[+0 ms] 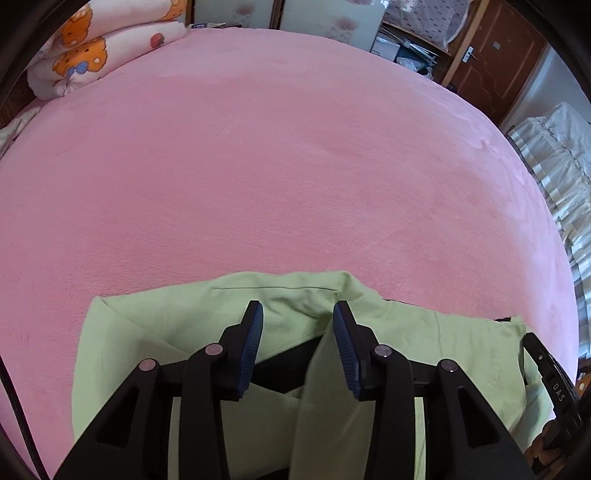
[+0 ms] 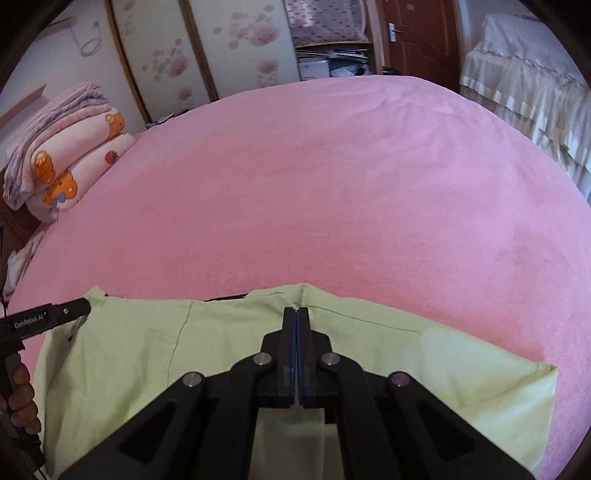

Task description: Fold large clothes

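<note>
Black linkages of my left gripper fill the bottom of the left wrist view, its two blue pads standing apart with a fold of the light green garment rising between them; whether the pads actually press on that fold I cannot tell. Only this view shows the right gripper from the side, as a black bar at the right edge over the cloth.

My right gripper is clenched in its own view, pads pressed flat together, and a thin edge of the green garment seems pinched between them at the tip. Only here do I see my left hand wrapped round its handle at the left edge, and the lettered side of the left tool.

One garment lies on the near edge of the pink bed cover, spread from left to right under both tools. Both views show one stack of folded cartoon-print quilts at far left, a brown door, and a second bed with a cream frilled cover at far right.
</note>
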